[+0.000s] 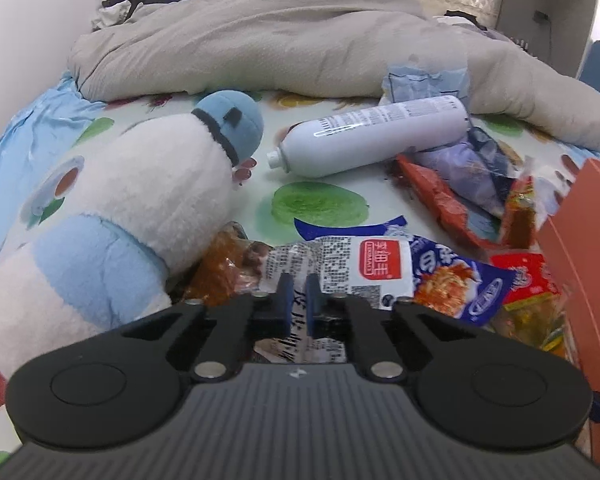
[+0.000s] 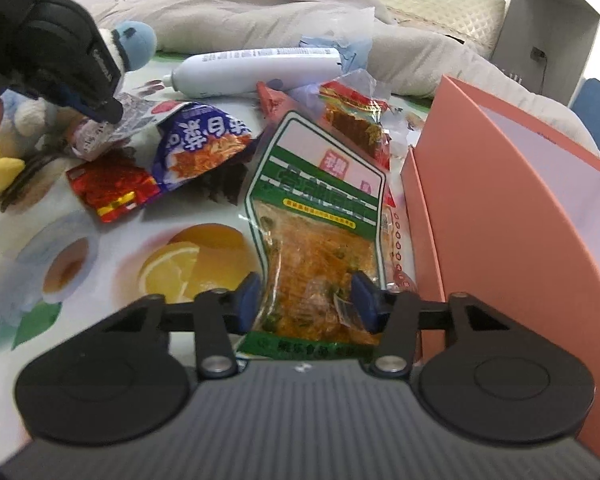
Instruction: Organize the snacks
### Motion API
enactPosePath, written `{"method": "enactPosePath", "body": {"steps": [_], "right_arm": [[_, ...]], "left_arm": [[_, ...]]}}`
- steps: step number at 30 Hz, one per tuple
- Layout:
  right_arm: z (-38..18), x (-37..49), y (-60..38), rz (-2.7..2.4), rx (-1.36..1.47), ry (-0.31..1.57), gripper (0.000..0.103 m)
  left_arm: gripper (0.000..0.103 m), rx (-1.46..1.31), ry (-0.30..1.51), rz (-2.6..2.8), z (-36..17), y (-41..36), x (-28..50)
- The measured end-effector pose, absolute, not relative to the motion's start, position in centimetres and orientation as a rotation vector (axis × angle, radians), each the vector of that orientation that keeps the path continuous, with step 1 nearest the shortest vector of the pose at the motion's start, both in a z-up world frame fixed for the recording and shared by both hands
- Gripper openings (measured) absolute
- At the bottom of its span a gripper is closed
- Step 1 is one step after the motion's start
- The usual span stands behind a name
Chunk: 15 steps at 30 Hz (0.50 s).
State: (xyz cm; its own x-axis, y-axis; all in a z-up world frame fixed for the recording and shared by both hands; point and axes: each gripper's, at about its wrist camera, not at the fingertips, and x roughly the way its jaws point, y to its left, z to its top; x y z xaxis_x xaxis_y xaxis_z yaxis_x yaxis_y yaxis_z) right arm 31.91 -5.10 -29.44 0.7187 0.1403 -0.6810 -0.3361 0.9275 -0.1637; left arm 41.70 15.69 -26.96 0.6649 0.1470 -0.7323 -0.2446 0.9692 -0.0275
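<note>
On a bed with a fruit-print sheet (image 2: pixel 100 216), a rumpled grey quilt (image 1: pixel 260 40) fills the far side. A white and blue plush toy (image 1: pixel 132 200) lies at the left in the left wrist view. At the right edge stands an open orange box (image 2: pixel 520 208) with a pale inside. A white bottle (image 1: pixel 372 136) lies on its side near the quilt. Snack packets are scattered across the sheet between toy and box.

The right gripper (image 2: pixel 306 300) pinches a green and orange snack bag (image 2: pixel 320 220), one blue pad on each side edge of its lower part; the bag lies just beside the box.

The left gripper (image 1: pixel 299 300) has its pads pressed nearly together on the white printed edge of a blue and white snack packet (image 1: pixel 384 272), near the toy. A small red packet (image 2: pixel 112 188) lies close by.
</note>
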Motion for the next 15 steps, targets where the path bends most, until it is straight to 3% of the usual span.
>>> {"method": "enactPosePath", "body": {"steps": [4,15], "right_arm": [[-28.6,30.4,-5.5,0.278,-0.275,0.722,0.038],[-26.5,25.4,-6.3,0.339,-0.277,0.722,0.032]], "left_arm": [[0.001,-0.134,0.811,0.205,-25.9,15.6,40.0],[0.000,-0.165,0.800,0.166,-22.7,14.6,32.7]]}}
